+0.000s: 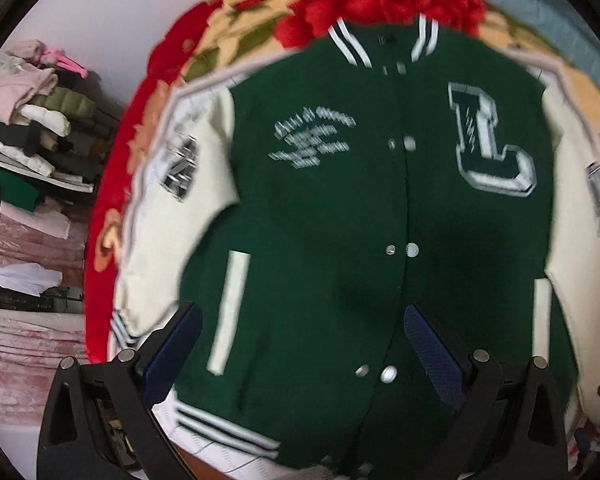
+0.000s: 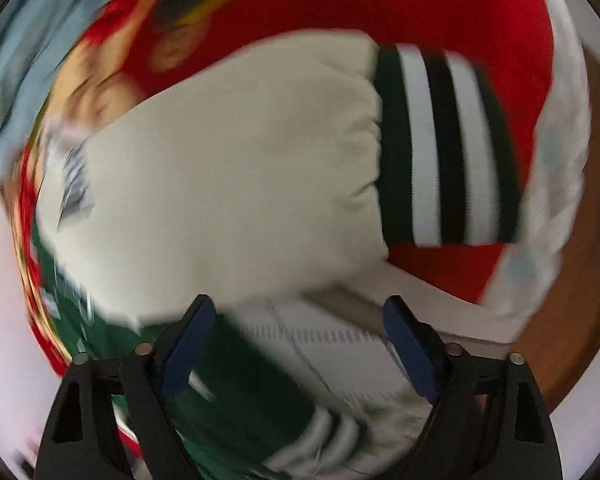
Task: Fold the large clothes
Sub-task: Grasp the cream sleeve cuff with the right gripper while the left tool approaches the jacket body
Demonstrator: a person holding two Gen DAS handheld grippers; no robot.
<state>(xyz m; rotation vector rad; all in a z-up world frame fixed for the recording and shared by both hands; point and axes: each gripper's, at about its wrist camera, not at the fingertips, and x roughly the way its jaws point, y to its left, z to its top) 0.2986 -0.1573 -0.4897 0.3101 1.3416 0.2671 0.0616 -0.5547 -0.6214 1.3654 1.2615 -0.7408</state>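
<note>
A green varsity jacket (image 1: 340, 208) with cream sleeves and a large "L" patch lies flat, front up and snapped, on a red floral blanket (image 1: 236, 28). My left gripper (image 1: 302, 344) hangs open over the jacket's lower front, with nothing between its blue pads (image 1: 432, 356). In the blurred right wrist view a cream sleeve (image 2: 236, 168) ends in a green-and-white striped cuff (image 2: 444, 148). My right gripper (image 2: 298, 336) stands open just above the jacket's lower corner beside that sleeve, and nothing is pinched between its pads.
A stack of folded clothes (image 1: 40, 120) sits on shelving at the left of the left wrist view. The blanket's red edge (image 1: 104, 240) drops off toward pink patterned bedding (image 1: 24, 360). A brown wooden surface (image 2: 580, 280) and a white padded cloth (image 2: 548, 200) lie right of the cuff.
</note>
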